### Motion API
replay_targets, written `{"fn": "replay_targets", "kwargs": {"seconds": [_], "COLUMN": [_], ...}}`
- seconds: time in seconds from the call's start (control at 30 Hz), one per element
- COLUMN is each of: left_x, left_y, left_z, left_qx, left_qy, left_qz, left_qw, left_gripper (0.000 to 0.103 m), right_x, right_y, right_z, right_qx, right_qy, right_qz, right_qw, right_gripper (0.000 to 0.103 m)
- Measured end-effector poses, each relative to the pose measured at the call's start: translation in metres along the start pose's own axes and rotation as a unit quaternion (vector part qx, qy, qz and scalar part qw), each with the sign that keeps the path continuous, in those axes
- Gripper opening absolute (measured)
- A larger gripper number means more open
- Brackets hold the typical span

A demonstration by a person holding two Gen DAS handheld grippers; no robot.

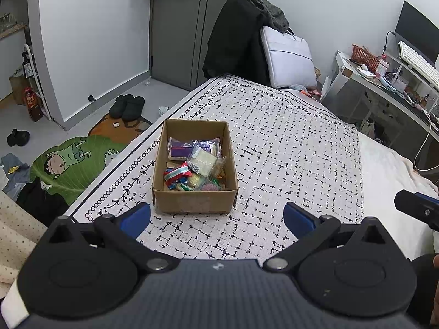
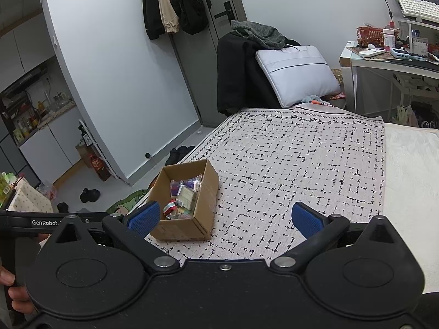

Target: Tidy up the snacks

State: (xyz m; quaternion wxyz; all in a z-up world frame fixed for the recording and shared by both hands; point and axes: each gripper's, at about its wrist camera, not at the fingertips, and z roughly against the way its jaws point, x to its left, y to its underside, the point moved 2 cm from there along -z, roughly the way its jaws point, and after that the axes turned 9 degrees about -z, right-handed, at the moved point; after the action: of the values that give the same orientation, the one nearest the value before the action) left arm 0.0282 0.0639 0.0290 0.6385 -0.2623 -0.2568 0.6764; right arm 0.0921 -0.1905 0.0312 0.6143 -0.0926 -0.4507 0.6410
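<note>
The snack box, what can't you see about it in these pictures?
- Left wrist view: the cardboard box near wall hides the lowest snacks; wrapper print is too small to read.
- Right wrist view: the right gripper left finger covers the box's near corner, and its wall hides part of the pile.
- Both views: how many snacks there are; they overlap. Neither open gripper, including the left gripper, holds one.

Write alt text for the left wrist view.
An open cardboard box of wrapped snacks sits on a patterned bedspread, just ahead of the open, empty left gripper. The right gripper's tip shows at the right edge.
</note>
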Motion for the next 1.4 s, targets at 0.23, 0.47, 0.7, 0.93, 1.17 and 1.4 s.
{"fn": "replay_targets", "kwargs": {"seconds": [0.23,0.47,0.7,0.93,1.17,1.4], "left_x": [-0.0003,-0.0002,-0.0002,0.0004,0.0,-0.0029], "left_y": [-0.0006,0.0,-0.0001,0.0006,0.0009,0.0014], "left_z": [0.0004,0.0006,0.0003,0.0001,0.0005,0.0027], "left_qx": [0.0,0.0,0.0,0.0,0.001,0.001], "left_qy": [0.0,0.0,0.0,0.0,0.0,0.004], "left_qz": [0.0,0.0,-0.001,-0.001,-0.001,-0.007], "left_qw": [1.0,1.0,1.0,1.0,1.0,1.0], "left_gripper": [0.103,0.103,0.103,0.103,0.103,0.103], "right_x": [-0.0002,-0.0007,-0.0009,-0.0012,-0.0004,-0.0006], "right_y": [0.0008,0.0008,0.0007,0.0004,-0.0003,0.0004], "right_z": [0.0004,-0.0004,-0.0001,0.0013,0.0005,-0.0004], "right_qx": [0.0,0.0,0.0,0.0,0.002,0.004], "right_qy": [0.0,0.001,0.001,0.002,0.003,0.004], "right_qz": [0.0,0.0,0.0,0.0,0.0,0.001], "right_qw": [1.0,1.0,1.0,1.0,1.0,1.0], "right_gripper": [0.103,0.103,0.103,0.103,0.103,0.103]}}
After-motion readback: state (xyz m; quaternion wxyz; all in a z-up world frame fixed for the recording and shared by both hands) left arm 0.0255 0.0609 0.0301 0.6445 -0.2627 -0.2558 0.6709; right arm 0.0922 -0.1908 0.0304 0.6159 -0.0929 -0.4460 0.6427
